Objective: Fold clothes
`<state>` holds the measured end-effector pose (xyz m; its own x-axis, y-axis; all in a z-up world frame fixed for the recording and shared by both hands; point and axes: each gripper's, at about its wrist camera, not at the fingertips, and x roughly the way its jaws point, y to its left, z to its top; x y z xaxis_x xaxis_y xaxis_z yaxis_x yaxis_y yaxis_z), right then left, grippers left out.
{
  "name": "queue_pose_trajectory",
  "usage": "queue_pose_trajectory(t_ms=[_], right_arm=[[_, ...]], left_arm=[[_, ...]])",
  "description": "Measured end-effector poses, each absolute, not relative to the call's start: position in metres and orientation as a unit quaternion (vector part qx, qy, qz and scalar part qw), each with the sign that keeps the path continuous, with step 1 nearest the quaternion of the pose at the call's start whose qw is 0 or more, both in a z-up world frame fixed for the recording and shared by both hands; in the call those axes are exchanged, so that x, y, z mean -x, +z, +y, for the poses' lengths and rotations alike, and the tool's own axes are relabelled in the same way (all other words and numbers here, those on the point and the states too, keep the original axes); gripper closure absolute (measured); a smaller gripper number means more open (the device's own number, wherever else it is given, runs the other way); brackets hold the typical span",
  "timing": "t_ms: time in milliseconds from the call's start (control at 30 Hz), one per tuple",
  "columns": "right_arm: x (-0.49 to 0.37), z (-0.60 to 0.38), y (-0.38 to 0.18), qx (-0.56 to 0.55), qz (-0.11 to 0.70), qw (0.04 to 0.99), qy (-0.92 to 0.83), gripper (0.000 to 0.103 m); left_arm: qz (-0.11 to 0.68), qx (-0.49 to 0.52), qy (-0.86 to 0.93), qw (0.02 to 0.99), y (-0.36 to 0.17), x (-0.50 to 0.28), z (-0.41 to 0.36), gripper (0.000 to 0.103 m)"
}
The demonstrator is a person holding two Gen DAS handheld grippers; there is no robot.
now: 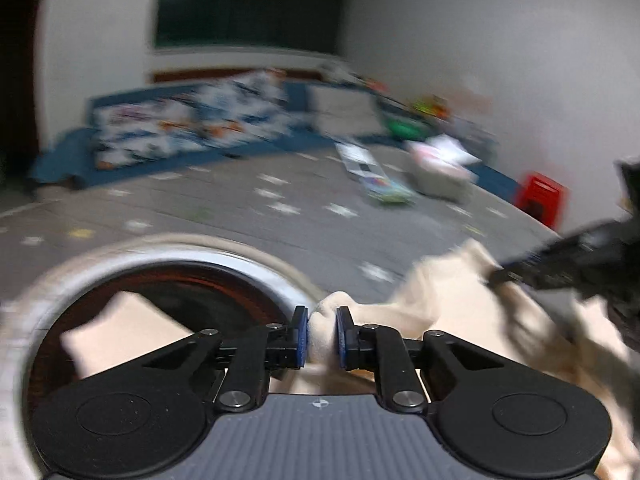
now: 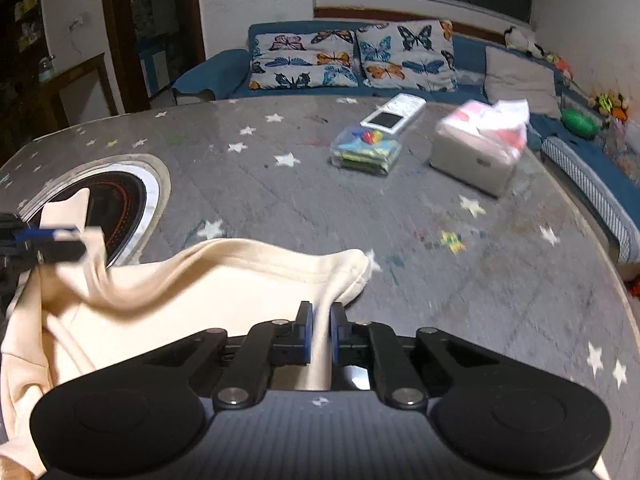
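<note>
Grey star-patterned table (image 2: 360, 208) carries a cream garment (image 2: 224, 280); left gripper (image 1: 322, 334) and right gripper (image 2: 320, 332) each pinch its edge, best lifted evenly, taut

Right gripper (image 2: 321, 334) pinches a fold of the cream garment (image 2: 224, 280), blue pads tight on the cloth. Garment lies bunched on the grey star-patterned table (image 2: 280, 200). Left gripper (image 2: 76, 240) at the left edge grips another part of the garment, lifted over the round black cooktop (image 2: 124, 204). Further back: tissue box (image 2: 476, 156), clear plastic box (image 2: 368, 152), remote (image 2: 394, 116). Blue sofa (image 2: 212, 72) with butterfly cushions (image 2: 304, 60) behind.
</note>
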<state>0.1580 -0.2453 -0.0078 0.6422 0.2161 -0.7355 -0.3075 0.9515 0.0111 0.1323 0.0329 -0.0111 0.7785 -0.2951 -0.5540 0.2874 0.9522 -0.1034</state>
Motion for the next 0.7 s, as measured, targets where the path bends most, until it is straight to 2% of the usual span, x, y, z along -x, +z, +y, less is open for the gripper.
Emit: queue_pose_trajectory(t_ms=[167,400,467,533,700], right_arm=[[-0.184,-0.219,-0.007,0.081,0.379,0.909,0.154,0.097],[-0.225,-0.186,-0.018,0.113,0.379,0.903,0.165,0.094],[-0.226,-0.185,-0.014,0.115,0.378,0.903,0.168,0.091],[-0.222,-0.185,-0.009,0.113,0.377,0.902,0.176,0.087],[-0.187,-0.181,0.009,0.104,0.370,0.894,0.232,0.085]], left_arm=[[0.282,0.006,-0.066,0.957,-0.010,-0.146,0.054,0.087],[0.320,0.046,-0.025,0.946,-0.028,-0.176,0.083,0.086],[0.322,0.059,-0.030,0.944,-0.026,-0.176,0.089,0.080],[0.316,0.065,-0.027,0.946,-0.022,-0.172,0.095,0.080],[0.316,0.071,-0.007,0.946,-0.017,-0.173,0.104,0.078]])
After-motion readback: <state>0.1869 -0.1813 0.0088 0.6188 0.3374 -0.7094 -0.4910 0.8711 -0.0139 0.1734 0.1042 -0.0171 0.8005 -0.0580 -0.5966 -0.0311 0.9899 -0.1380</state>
